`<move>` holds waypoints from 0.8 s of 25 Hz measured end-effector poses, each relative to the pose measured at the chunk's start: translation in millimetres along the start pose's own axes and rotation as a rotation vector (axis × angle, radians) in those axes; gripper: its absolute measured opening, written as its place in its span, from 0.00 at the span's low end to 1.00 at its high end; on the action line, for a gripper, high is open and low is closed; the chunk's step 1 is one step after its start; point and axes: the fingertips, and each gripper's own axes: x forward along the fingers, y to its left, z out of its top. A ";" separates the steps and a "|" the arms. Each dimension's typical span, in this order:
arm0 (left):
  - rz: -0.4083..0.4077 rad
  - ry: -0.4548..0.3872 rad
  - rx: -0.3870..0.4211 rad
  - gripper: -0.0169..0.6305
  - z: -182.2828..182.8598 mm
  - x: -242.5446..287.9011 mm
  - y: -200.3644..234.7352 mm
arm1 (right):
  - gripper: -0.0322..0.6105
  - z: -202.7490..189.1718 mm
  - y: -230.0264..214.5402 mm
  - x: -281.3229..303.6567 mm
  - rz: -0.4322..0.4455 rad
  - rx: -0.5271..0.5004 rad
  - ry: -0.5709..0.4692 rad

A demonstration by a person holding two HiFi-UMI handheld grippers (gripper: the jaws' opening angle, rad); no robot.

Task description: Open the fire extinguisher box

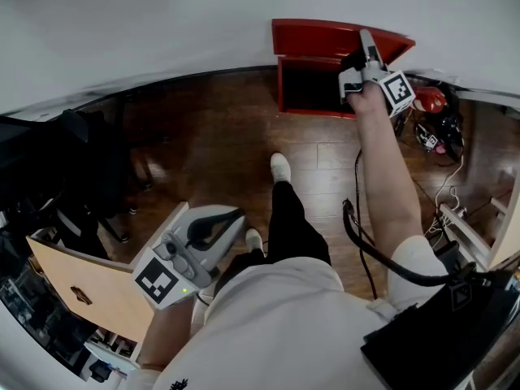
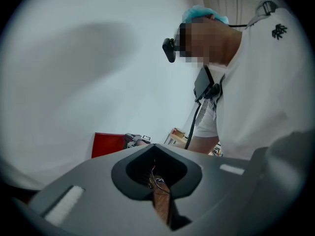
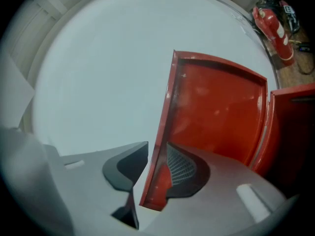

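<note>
The red fire extinguisher box [image 1: 309,88] stands on the wooden floor against the white wall, with its dark inside showing. Its red lid [image 1: 325,35] is swung up towards the wall. My right gripper [image 1: 367,47] reaches to the lid's right edge. In the right gripper view that lid [image 3: 216,107] has its thin edge between the jaws of the right gripper [image 3: 156,146]; one pad lies against it, while a strip of wall shows between the edge and the other pad. My left gripper [image 1: 234,219] hangs low by the person's left side, shut and empty, also in its own view [image 2: 154,146].
A red fire extinguisher [image 1: 429,100] lies on the floor right of the box with cables around it. The person's shoe [image 1: 279,167] stands just short of the box. Dark chairs [image 1: 89,177] and a pale wooden board [image 1: 89,287] fill the left side.
</note>
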 end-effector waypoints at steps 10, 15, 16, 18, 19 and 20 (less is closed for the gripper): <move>-0.061 -0.071 0.122 0.03 -11.7 -50.3 -34.8 | 0.21 -31.5 73.3 -83.7 0.058 -0.293 0.091; -0.104 -0.138 0.182 0.03 -32.0 -109.5 -88.7 | 0.21 -76.4 137.5 -191.2 0.022 -0.538 0.152; -0.111 -0.142 0.200 0.03 -39.9 -124.8 -98.3 | 0.20 -89.3 149.0 -215.1 0.019 -0.565 0.158; -0.121 -0.144 0.250 0.03 -55.8 -157.6 -115.0 | 0.18 -120.6 176.9 -264.9 0.046 -0.607 0.171; -0.123 -0.148 0.278 0.03 -62.6 -174.5 -122.4 | 0.18 -137.7 192.0 -290.8 0.061 -0.642 0.181; -0.124 -0.153 0.298 0.03 -68.9 -191.0 -130.1 | 0.18 -155.6 207.9 -316.7 0.078 -0.684 0.199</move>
